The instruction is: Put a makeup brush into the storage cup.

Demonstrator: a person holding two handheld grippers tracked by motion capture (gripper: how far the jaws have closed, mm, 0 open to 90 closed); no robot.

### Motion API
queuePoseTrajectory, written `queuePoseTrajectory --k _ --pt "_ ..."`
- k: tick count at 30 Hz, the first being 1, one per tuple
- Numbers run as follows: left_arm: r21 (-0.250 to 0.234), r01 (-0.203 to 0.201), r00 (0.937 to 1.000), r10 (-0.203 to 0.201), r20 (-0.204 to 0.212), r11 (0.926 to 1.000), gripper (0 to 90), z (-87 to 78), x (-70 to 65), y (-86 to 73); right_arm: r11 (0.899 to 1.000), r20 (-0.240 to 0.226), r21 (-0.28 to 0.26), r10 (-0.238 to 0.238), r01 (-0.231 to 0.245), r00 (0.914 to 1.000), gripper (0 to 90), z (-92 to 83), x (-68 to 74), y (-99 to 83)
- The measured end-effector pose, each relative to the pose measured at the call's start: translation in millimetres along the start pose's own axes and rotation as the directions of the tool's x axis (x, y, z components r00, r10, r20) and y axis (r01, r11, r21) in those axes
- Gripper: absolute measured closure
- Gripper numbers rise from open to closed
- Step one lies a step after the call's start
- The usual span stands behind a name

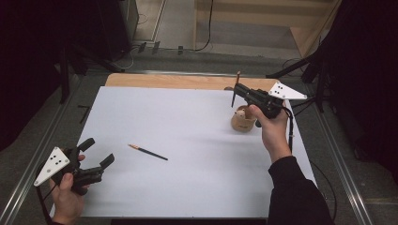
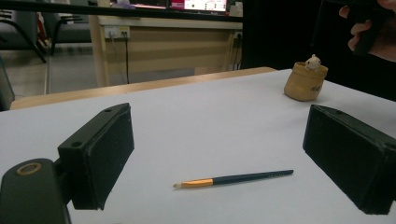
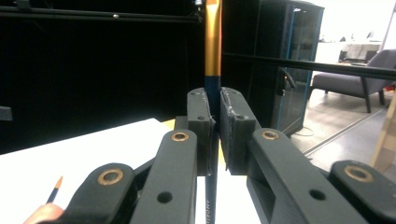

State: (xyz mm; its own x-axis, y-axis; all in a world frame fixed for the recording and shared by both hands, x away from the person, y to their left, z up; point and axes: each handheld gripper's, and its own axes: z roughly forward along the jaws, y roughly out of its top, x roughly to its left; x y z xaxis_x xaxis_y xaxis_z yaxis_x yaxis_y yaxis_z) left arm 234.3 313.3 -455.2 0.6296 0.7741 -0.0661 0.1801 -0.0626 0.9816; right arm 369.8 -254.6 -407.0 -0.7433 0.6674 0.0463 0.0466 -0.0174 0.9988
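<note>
A dark-handled paintbrush (image 1: pixel 148 152) with a gold ferrule lies flat on the white sheet (image 1: pixel 187 187), left of centre. My left gripper (image 1: pixel 99 152) hovers at the sheet's near left corner with its jaws wide open and nothing between them. In the left gripper view the same paintbrush (image 2: pixel 233 178) lies on the sheet ahead of the open left gripper (image 2: pixel 224 140). My right gripper (image 1: pixel 237 90) is shut on a second paintbrush (image 1: pixel 235 89), held upright above a tan cup (image 1: pixel 242 121). In the right gripper view the right gripper (image 3: pixel 214 107) clamps that second paintbrush's (image 3: pixel 213 46) blue handle below its gold ferrule.
A small pale figure (image 2: pixel 312 61) peeks out of the tan cup (image 2: pixel 306 83). A wooden table edge (image 1: pixel 178 80) runs along the back of the sheet. Stand legs (image 1: pixel 291 70) and cables lie on the floor beyond; a metal rail (image 1: pixel 28 178) runs along the left.
</note>
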Motion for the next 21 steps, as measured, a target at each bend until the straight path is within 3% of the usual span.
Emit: queuePoseTrajectory --k 21 --pt "0.001 0.0 1.0 0.0 -0.002 1.0 9.4 0.4 0.1 -0.2 1.0 0.131 -0.014 0.013 -0.012 0.9913 84.7 -26.6 -15.8 -8.4"
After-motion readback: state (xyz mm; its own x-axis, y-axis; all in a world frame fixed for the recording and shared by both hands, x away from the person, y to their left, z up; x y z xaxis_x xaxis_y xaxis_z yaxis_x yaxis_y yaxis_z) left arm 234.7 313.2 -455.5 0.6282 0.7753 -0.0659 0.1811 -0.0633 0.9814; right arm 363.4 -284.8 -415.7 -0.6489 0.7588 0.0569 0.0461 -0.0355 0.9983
